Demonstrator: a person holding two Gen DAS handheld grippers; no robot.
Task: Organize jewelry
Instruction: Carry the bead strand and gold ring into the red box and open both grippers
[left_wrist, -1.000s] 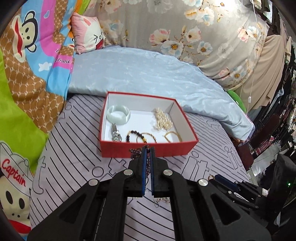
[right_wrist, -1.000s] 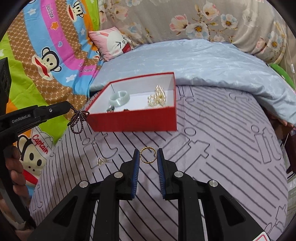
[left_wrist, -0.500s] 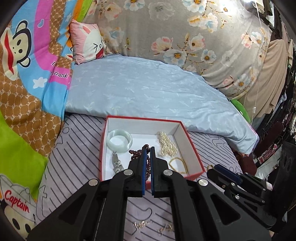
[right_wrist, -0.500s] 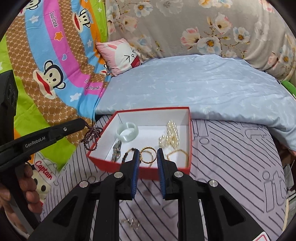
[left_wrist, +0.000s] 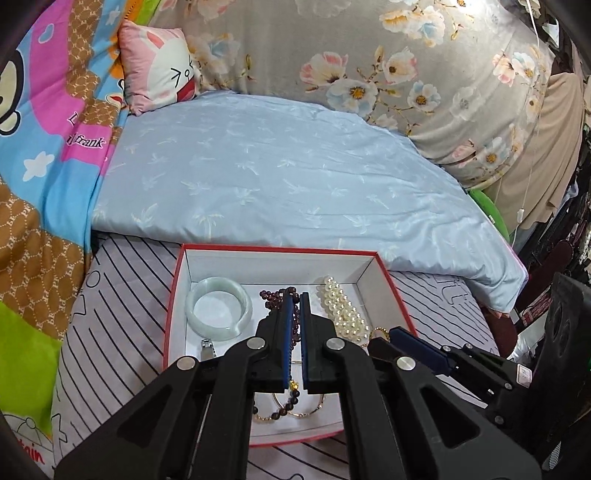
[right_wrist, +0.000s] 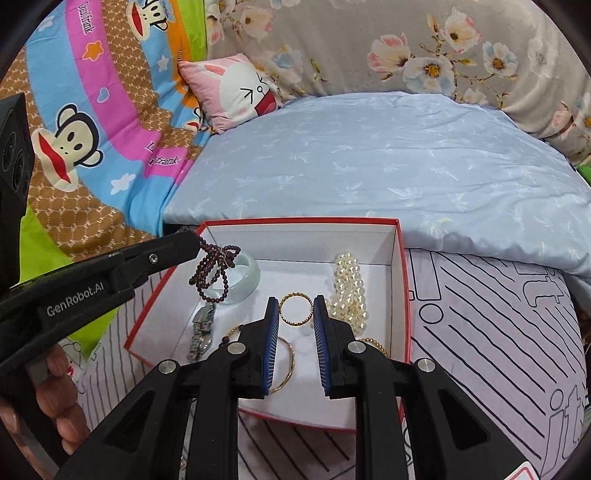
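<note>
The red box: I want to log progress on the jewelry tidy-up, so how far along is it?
Done: the red box already holds a jade bangle, a pearl strand, a watch and thin gold bangles. In hand: the left tongs grip a dark bead bracelet and the right tongs a gold ring, both over the box, unreleased. No loose pieces clearly show outside it.

Both hand-held grippers (right_wrist: 295, 301), formerly short of the red box (right_wrist: 402, 280), now above it.

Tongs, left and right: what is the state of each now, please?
Left tongs: closed on dark purple bead bracelet.
Right tongs: closed on thin gold ring.
</note>
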